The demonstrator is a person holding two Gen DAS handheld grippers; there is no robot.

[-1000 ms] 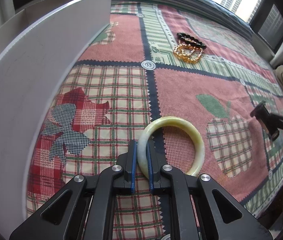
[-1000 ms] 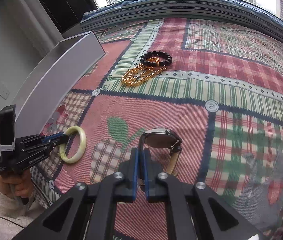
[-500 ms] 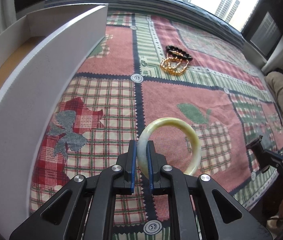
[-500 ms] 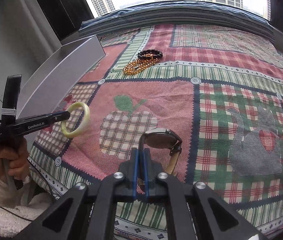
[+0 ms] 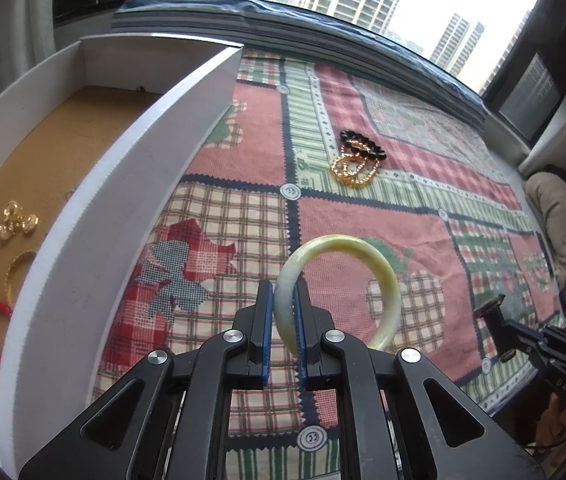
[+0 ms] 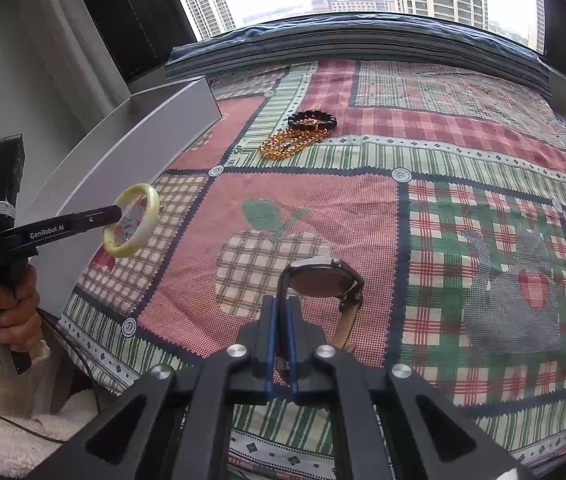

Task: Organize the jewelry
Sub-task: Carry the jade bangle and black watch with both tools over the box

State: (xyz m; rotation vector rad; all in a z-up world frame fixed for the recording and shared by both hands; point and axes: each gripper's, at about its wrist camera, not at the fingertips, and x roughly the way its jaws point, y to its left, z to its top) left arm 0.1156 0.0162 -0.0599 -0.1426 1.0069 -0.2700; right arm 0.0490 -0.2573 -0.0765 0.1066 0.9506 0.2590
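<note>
My left gripper (image 5: 283,300) is shut on a pale green jade bangle (image 5: 367,256), held in the air above the patchwork cloth; the bangle (image 6: 133,220) and that gripper (image 6: 117,214) also show at the left of the right wrist view. My right gripper (image 6: 281,312) is shut on the strap of a wristwatch (image 6: 323,280), lifted over the cloth. A black bead bracelet (image 5: 363,146) and a gold chain (image 5: 351,168) lie together further back on the cloth. The white open box (image 5: 123,184) stands at the left, with several jewelry pieces (image 5: 15,220) on its brown floor.
The box's tall white wall (image 6: 131,160) runs along the left side of the cloth. A person's hand (image 6: 7,320) in a fluffy white sleeve holds the left gripper's handle. The right gripper's body (image 5: 535,344) shows at the left view's right edge. A window ledge (image 6: 363,40) borders the far side.
The left gripper rose with the bangle, so the box's inside came into view. The right gripper drew back toward the cloth's near edge with the watch.
</note>
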